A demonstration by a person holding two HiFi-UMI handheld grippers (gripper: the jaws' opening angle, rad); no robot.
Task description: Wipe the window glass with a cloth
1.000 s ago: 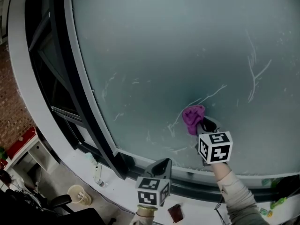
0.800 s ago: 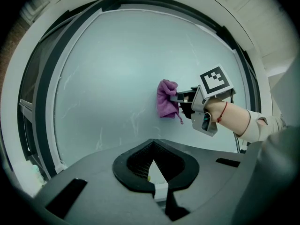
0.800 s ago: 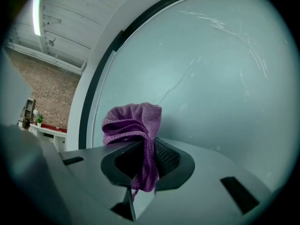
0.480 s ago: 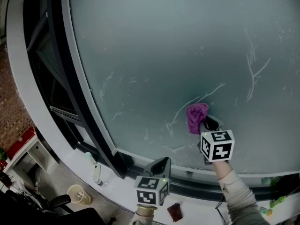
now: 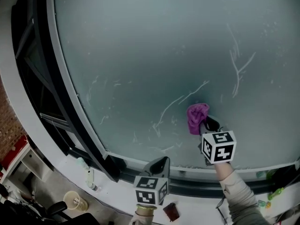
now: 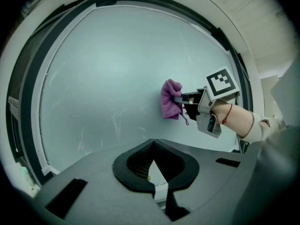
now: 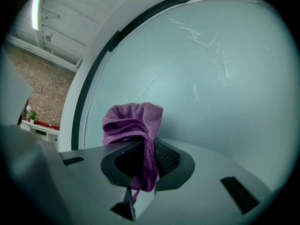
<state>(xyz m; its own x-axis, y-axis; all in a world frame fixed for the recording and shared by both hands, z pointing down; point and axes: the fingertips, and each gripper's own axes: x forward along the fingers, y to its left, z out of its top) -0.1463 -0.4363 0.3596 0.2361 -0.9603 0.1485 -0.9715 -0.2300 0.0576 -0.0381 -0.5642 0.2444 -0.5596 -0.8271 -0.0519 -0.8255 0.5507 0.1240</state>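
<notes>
The cloth (image 7: 133,125) is a purple knit, matt and soft-looking, with a fine ribbed grain. The window glass (image 5: 154,55) is smooth but hazy, marked with thin whitish streaks. The right gripper (image 7: 143,165) has a matt grey plastic body, and its pads (image 7: 166,157) are black with a fine mesh texture. The brick wall (image 7: 44,97) looks rough and dull.

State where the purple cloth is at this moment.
In the head view, the purple cloth sits right of centre, low against the window glass, clamped in the right gripper.
</notes>
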